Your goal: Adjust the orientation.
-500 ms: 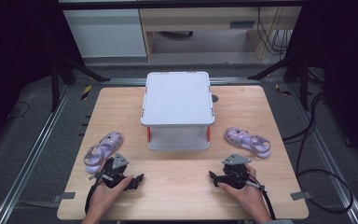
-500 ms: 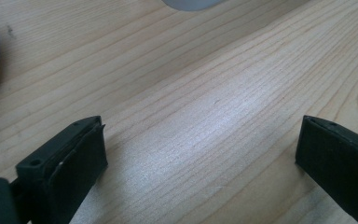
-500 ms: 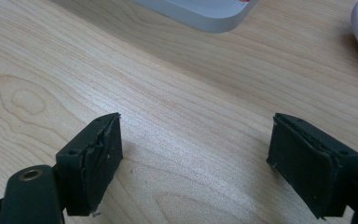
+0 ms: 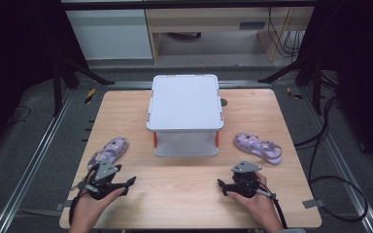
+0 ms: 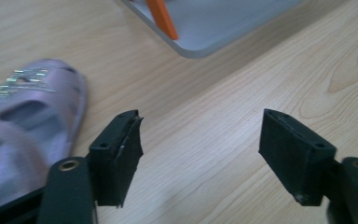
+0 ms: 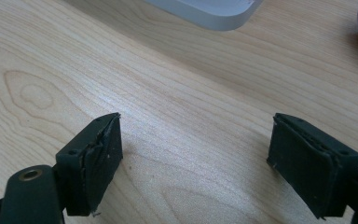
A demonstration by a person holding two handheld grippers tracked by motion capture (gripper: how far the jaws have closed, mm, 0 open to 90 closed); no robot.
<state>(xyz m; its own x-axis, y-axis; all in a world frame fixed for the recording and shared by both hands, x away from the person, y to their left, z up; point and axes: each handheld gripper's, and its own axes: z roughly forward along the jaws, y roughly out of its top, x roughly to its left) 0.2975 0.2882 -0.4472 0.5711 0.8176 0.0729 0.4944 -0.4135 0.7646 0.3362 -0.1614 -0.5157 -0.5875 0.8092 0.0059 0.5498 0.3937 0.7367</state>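
Left gripper [image 4: 108, 180] sits at about 7 o'clock on the wooden surface [image 4: 184, 194], held in the person's left hand [image 4: 90, 206]. Its jaws stand apart with nothing between them; the left gripper view confirms bare wood in the gap. Right gripper [image 4: 240, 183] sits at about 5 o'clock in the right hand [image 4: 255, 201]. Its jaws are likewise spread wide, with only wood grain between them in the right gripper view.

Left sandal [image 4: 109, 151], lilac with straps, lies just beyond the left gripper at about 8 o'clock, toe angled toward 1 o'clock. In the left gripper view it lies just outside the near jaw; contact cannot be told. Right sandal [image 4: 258, 147], same colour, lies at about 4 o'clock, beyond the right gripper and clear of it, lying roughly crosswise.

Two-tier rack [image 4: 184, 104], pale grey with orange posts, stands at the centre, between the two sandals and apart from both. Both tiers appear bare.

Beyond the surface, at 12 o'clock, a cabinet [image 4: 111, 34] stands on the floor.
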